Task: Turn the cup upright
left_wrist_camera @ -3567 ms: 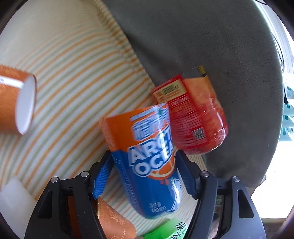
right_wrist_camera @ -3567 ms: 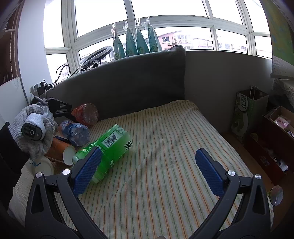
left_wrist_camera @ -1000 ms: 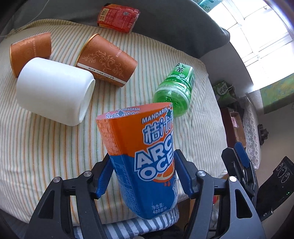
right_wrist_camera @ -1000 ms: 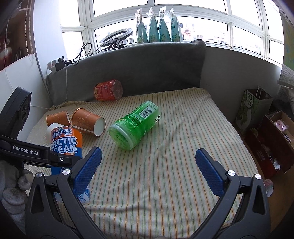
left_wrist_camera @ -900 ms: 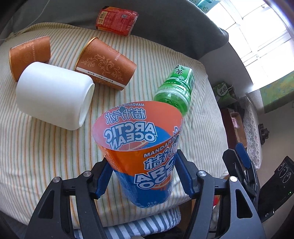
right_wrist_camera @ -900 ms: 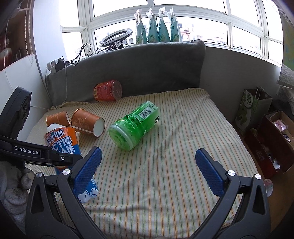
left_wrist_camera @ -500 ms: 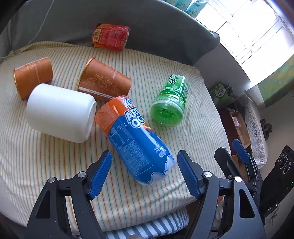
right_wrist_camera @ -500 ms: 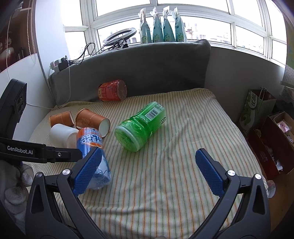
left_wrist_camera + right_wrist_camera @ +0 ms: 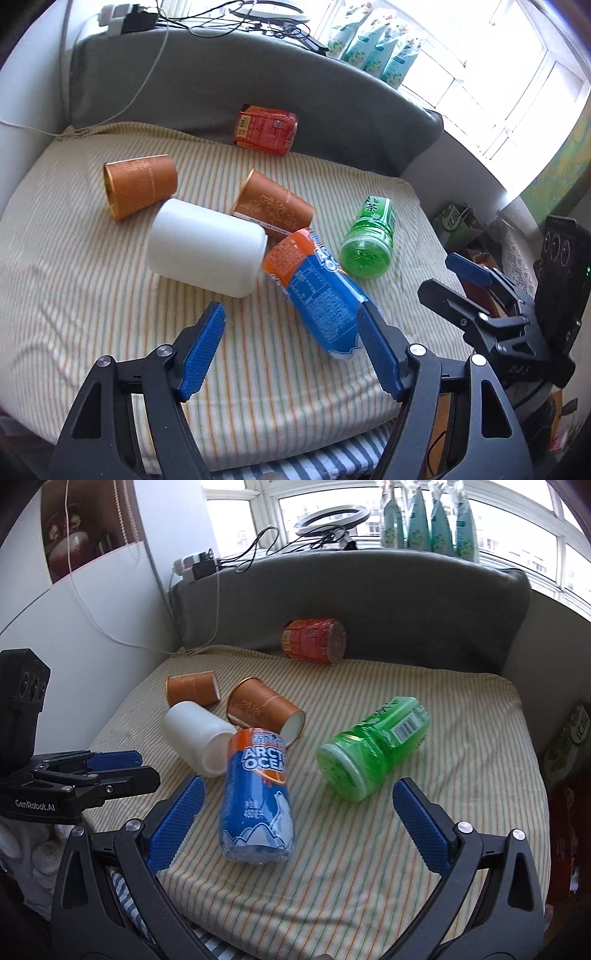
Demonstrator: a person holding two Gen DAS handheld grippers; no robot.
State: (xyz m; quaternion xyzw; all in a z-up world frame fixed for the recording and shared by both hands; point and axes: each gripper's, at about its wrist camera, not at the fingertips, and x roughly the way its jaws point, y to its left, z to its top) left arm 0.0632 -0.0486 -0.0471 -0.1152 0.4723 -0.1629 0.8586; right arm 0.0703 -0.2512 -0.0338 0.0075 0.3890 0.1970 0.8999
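The blue-and-orange Arctic Ocean cup (image 9: 317, 295) (image 9: 258, 794) lies on its side on the striped cushion (image 9: 74, 277), its orange rim end against a white cup (image 9: 205, 247) (image 9: 195, 738). My left gripper (image 9: 291, 308) is open just in front of the blue cup, holding nothing. My right gripper (image 9: 298, 782) is open too, with the cup's base beyond its fingers. Two brown paper cups (image 9: 140, 184) (image 9: 275, 208), a green cup (image 9: 369, 236) (image 9: 373, 746) and a red cup (image 9: 266, 129) (image 9: 314, 640) also lie on their sides.
A grey backrest (image 9: 406, 602) closes the cushion's far side, with cables and a power strip (image 9: 195, 565) on top. Green pouches (image 9: 424, 517) stand on the window sill. A paper bag (image 9: 454, 221) and boxes sit on the floor to the right.
My left gripper opened and let go of the Arctic Ocean cup, which tipped over onto its side on the cushion. The left gripper then pulled back and the right one came closer.
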